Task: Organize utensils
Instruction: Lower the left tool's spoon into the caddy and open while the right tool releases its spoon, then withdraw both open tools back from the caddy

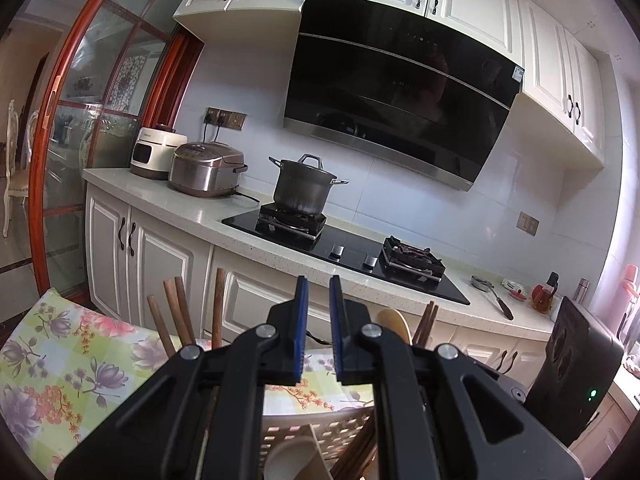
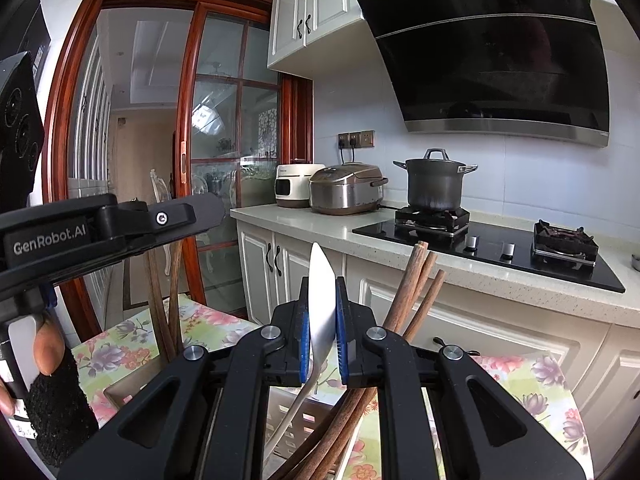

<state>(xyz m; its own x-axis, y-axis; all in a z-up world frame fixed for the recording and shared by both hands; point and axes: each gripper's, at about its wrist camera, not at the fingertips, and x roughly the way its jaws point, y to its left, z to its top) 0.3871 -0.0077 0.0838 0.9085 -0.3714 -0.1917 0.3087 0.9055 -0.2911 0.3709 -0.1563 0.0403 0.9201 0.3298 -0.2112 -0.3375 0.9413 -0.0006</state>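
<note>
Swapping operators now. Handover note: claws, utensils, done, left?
Right claw: shut on a metal spoon, bowl up, handle hanging toward the basket.
Left claw: shut, nothing between its pads.
Wooden chopsticks stand in the basket on the floral tablecloth; a wooden spoon is there too.
Done: cannot tell.
Left: probably place the metal spoon in a compartment.

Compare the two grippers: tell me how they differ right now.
The right gripper is shut on a metal spoon; the left gripper is shut with nothing between its pads. The spoon's bowl sticks up above the right gripper; the left gripper's gap shows only background. Both have blue pads on black fingers.
</note>
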